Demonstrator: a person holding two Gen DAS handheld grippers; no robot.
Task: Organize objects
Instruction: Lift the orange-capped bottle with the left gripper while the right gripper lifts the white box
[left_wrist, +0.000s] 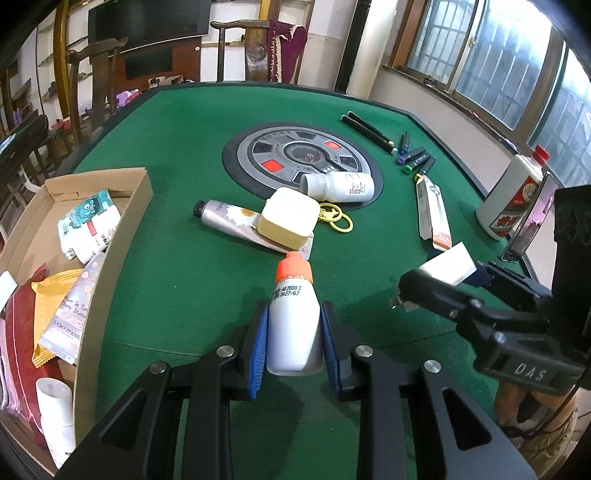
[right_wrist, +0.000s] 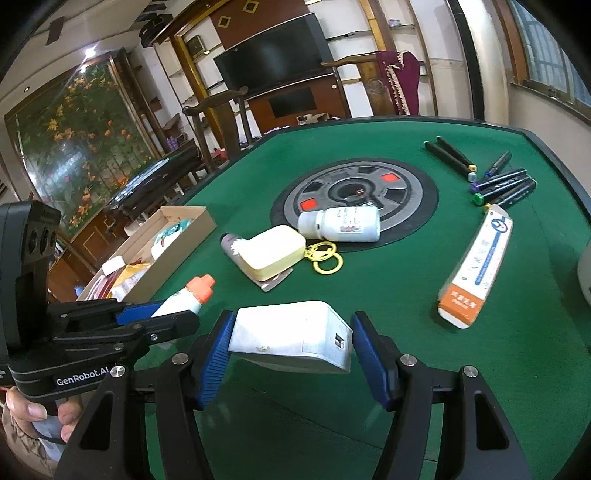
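Note:
My left gripper (left_wrist: 293, 332) is shut on a small white bottle with an orange cap (left_wrist: 293, 314), held above the green table; the bottle also shows in the right wrist view (right_wrist: 192, 295). My right gripper (right_wrist: 291, 347) is shut on a white box (right_wrist: 291, 336), seen from the side in the left wrist view (left_wrist: 448, 264). An open cardboard box (left_wrist: 110, 258) at the left holds several packets and tubes. Loose on the felt lie a hand-cream tube (left_wrist: 221, 218), a yellow case (left_wrist: 288, 218), a white pill bottle (left_wrist: 340, 184) and a yellow keyring (left_wrist: 338, 219).
A long orange-and-white carton (right_wrist: 476, 262) lies at the right. Several black markers (right_wrist: 495, 181) lie at the far right. A white liquor bottle (left_wrist: 513, 195) and a phone (left_wrist: 532, 221) stand at the table's right edge. Wooden chairs stand behind the table.

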